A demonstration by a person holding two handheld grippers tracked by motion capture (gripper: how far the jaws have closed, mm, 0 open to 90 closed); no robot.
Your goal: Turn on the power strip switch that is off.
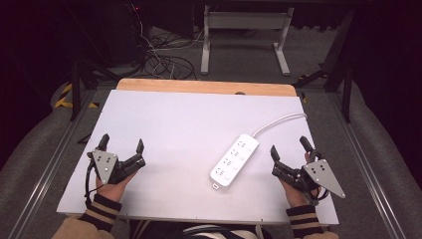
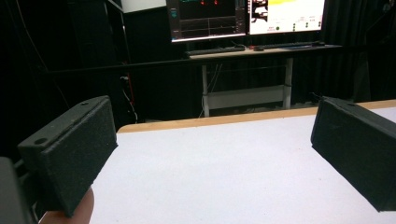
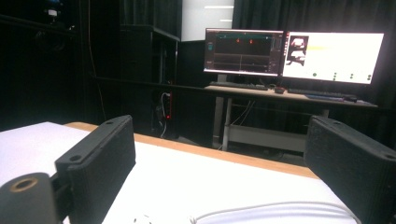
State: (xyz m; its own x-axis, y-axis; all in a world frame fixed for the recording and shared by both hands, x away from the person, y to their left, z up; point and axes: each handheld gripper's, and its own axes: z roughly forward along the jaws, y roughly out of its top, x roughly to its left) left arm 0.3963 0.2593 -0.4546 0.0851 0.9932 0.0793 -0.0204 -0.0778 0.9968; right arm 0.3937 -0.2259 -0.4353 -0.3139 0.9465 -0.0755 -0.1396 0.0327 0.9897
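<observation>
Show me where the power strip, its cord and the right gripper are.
power strip (image 1: 235, 159): high view, middle of its white body.
cord (image 1: 278, 121): high view, curved white stretch beyond the strip.
right gripper (image 1: 290, 150): high view, midway between its open jaws.

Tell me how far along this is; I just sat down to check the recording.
Nothing looks done yet. The white power strip lies flat on the table, sockets free, its cable trailing away. Left hand-held gripper and right hand-held gripper rest open near the front edge, holding nothing. Reaching and handling the strip remain.
</observation>
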